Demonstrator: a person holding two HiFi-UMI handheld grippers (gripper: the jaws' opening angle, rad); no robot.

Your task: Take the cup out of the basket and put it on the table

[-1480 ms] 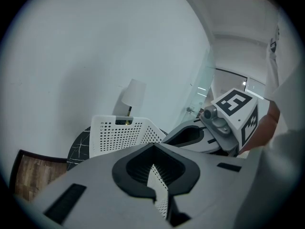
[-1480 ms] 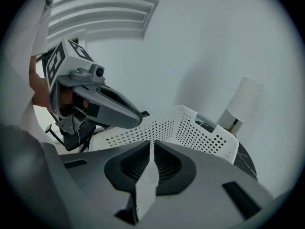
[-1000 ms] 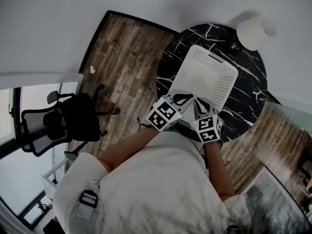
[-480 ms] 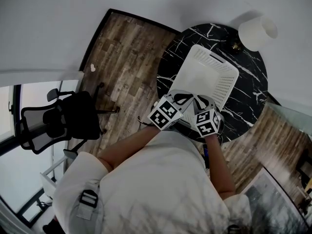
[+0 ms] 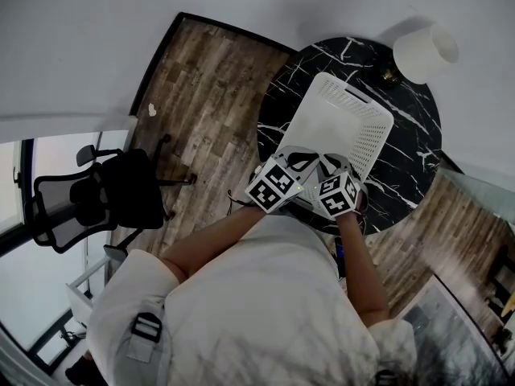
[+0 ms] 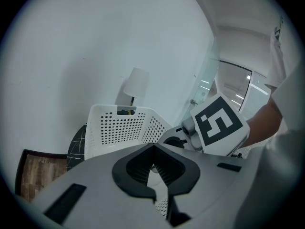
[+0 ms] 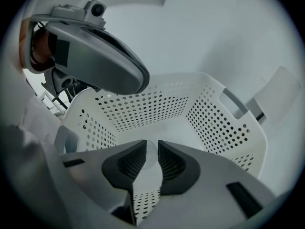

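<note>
A round black marble table [image 5: 402,167] stands on a wooden floor [image 5: 201,111]. A lamp [image 5: 425,51] with a white shade sits at the table's far edge, and a black office chair [image 5: 96,203] stands well apart on the left. A white perforated basket [image 5: 378,127] lies on the table. Both grippers hang side by side over its near rim, so in the head view they hide the inside of the basket's near end. The left gripper [image 6: 153,149] has its jaw tips together on nothing. The right gripper [image 7: 151,149] points down into the basket with its jaws a narrow gap apart. Through that gap shows the cup [image 7: 149,152], a pale, round, nearly colourless shape on the basket floor, partly hidden behind one pad. Whether the pads touch it cannot be told.
</note>
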